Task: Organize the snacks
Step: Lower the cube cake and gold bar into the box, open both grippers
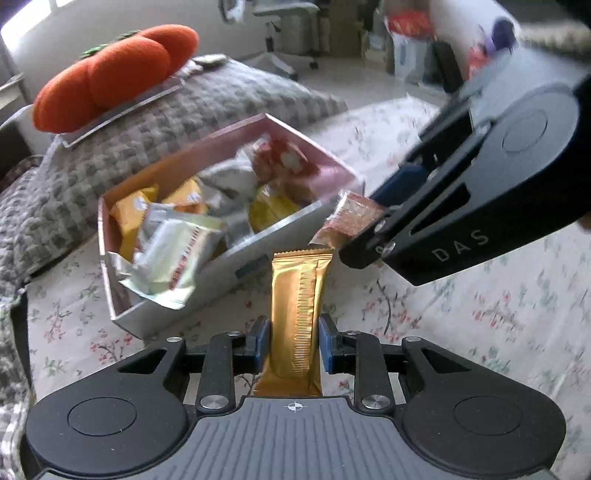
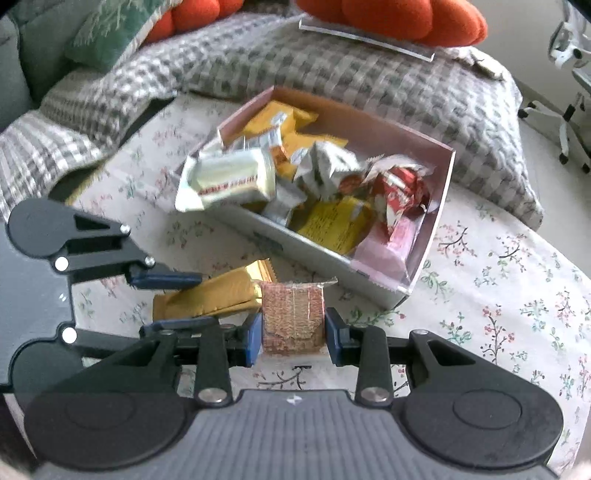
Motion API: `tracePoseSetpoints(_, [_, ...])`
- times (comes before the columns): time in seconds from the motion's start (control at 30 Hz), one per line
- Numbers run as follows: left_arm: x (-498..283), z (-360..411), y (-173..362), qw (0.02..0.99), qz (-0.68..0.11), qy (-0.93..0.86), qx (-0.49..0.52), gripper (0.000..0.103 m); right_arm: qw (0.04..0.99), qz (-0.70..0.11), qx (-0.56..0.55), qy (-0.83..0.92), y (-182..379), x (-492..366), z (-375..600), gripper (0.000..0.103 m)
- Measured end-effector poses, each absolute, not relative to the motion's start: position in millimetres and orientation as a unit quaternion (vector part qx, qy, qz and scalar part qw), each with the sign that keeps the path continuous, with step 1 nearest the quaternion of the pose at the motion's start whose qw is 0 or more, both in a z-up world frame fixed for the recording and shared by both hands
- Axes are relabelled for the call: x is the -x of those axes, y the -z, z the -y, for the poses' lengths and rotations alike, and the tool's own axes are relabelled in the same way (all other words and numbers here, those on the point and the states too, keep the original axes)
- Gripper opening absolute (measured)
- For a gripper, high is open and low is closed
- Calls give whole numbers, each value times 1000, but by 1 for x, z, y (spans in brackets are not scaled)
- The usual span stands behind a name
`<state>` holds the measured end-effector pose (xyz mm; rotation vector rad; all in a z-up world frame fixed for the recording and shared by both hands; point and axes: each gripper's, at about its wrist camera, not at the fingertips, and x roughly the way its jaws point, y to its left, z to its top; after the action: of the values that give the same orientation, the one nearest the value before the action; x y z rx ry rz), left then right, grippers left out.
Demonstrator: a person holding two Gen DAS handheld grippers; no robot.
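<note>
Between the left gripper's (image 1: 291, 343) fingers a gold bar (image 1: 297, 314) is gripped, between the right gripper's (image 2: 293, 334) a red cracker pack (image 2: 291, 317), both just short of the box (image 2: 317, 254), seemingly awaiting a lift over its wall.

R gripper (image 2: 293, 334) clamps a clear-wrapped reddish crumbly snack bar (image 2: 293, 315) btwn its blue pads, above the floral sheet (image 2: 498, 280). L gripper (image 2: 177, 301), at left, pinches a gold bar (image 2: 218, 295), which touches the snack bar's left edge. Just beyond: open box (image 2: 314, 254) full of wrapped snacks. Checked blanket (image 2: 332, 70) & orange cushion (image 2: 399, 18) behind it.
</note>
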<state>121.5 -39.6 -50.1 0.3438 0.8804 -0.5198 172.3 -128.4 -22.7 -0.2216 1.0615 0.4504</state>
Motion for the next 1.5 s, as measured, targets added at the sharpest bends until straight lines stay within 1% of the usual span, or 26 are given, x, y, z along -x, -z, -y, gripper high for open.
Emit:
tracePoseSetpoints(0.27, [-135, 8, 17, 885, -394, 242, -46, 25, 853, -485, 41, -187, 10, -183, 142, 32])
tracePoseSetpoints(0.73, [-174, -29, 14, 883, -388, 238, 116, 25, 861, -483, -72, -140, 14, -212, 164, 32])
tracePoseSetpoints(0.87, [-187, -23, 25, 878, -400, 233, 124, 25, 852, -490, -110, -145, 23, -220, 169, 32])
tracePoseSetpoints(1.03, [-205, -14, 48, 874, -425, 212, 102, 25, 842, -509, -116, -138, 43, -230, 159, 32])
tracePoseSetpoints(1.23, [-223, -19, 59, 878, -424, 195, 106, 25, 849, -493, -148, -122, 49, -242, 159, 32])
tracePoseSetpoints(1.37, [-232, -20, 61, 886, -412, 184, 109, 25, 850, -491, -154, -111, 58, -249, 159, 32])
tracePoseSetpoints(1.5, [-237, -16, 59, 895, -397, 176, 102, 25, 859, -473, -169, -102, 55, -250, 163, 33])
